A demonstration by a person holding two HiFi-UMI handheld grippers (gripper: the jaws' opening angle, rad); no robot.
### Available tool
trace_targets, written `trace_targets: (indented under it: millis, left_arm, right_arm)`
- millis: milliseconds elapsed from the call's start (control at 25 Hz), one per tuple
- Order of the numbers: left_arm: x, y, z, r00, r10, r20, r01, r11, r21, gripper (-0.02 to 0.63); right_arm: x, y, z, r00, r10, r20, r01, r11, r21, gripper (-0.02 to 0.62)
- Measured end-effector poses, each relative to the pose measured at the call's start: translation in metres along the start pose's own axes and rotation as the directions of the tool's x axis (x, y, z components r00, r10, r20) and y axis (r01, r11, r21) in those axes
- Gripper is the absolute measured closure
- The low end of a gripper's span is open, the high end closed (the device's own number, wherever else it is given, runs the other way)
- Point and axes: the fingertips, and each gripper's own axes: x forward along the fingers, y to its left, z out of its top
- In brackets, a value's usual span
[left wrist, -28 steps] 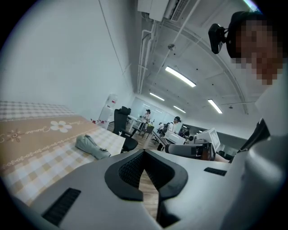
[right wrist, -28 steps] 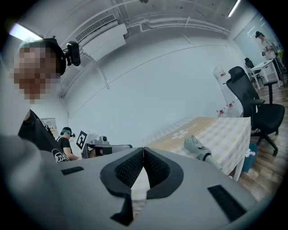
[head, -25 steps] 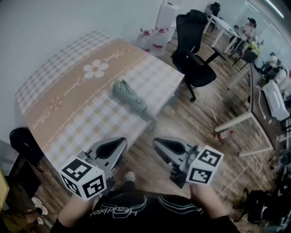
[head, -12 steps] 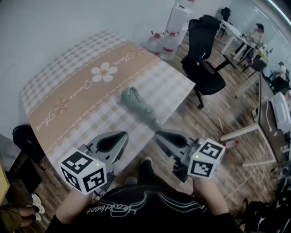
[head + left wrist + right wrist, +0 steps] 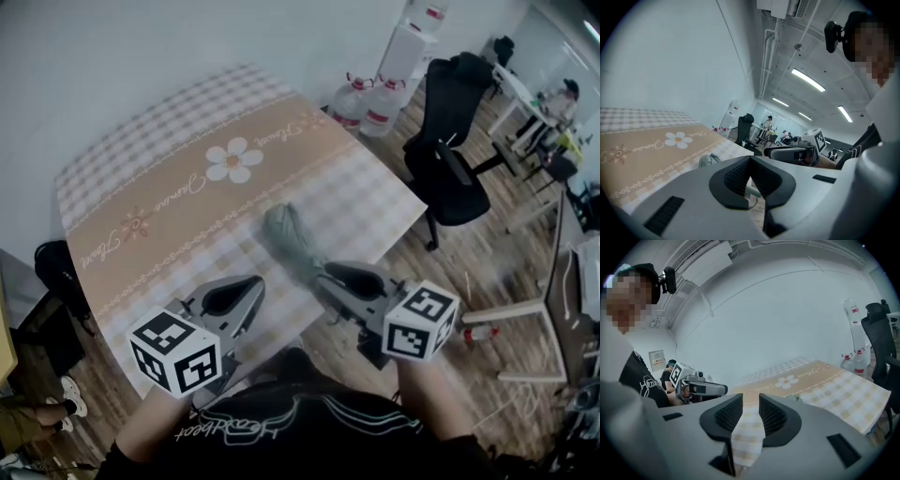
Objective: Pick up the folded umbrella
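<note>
The folded umbrella [image 5: 286,236] is grey-green and lies near the table's front right edge, its handle end toward me. It also shows low in the left gripper view as a grey bundle [image 5: 708,161]. My right gripper [image 5: 325,274] hangs just short of the handle end, by the table's edge. Its jaws [image 5: 751,398] have just been opening: a narrow gap shows, with only the checked cloth behind it. My left gripper [image 5: 254,282] hovers over the table's front edge, left of the umbrella. Its tips [image 5: 750,158] meet with nothing held.
The table [image 5: 159,178] wears a checked cloth with a daisy band. A black office chair [image 5: 459,155] and water bottles [image 5: 366,98] stand beyond its right side. A dark bag [image 5: 56,272] sits on the floor at left, a small bottle [image 5: 476,333] at right.
Both grippers have moved forward to the table's front edge. The umbrella now lies right before the right gripper's tips instead of well ahead of them.
</note>
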Motion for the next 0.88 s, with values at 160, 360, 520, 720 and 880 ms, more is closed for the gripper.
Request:
trace_targets:
  millis: [160, 360, 520, 720, 880]
  left_arm:
    - [0.013, 0.020, 0.003, 0.999, 0.042, 0.003, -0.042, 0.998, -0.035, 0.611]
    - [0.018, 0.044, 0.001, 0.996, 0.090, -0.002, -0.090, 0.993, -0.077, 0.611]
    - [0.019, 0.061, -0.002, 0.993, 0.120, -0.011, -0.121, 0.987, -0.108, 0.611]
    - [0.016, 0.076, -0.006, 0.989, 0.147, -0.020, -0.149, 0.980, -0.132, 0.611]
    - [0.012, 0.090, -0.011, 0.985, 0.173, -0.026, -0.175, 0.972, -0.157, 0.611]
  right_arm:
    - [0.025, -0.029, -0.009, 0.996, 0.003, -0.094, -0.007, 0.999, -0.037, 0.470]
    - [0.056, -0.059, -0.036, 0.970, -0.013, -0.241, -0.010, 0.996, -0.092, 0.393]
    - [0.077, -0.078, -0.045, 0.957, -0.026, -0.289, -0.005, 0.995, -0.103, 0.338]
    - [0.099, -0.110, -0.063, 0.932, -0.124, -0.342, 0.069, 0.983, -0.168, 0.276]
    - [0.114, -0.131, -0.089, 0.898, -0.160, -0.409, 0.111, 0.984, -0.141, 0.261]
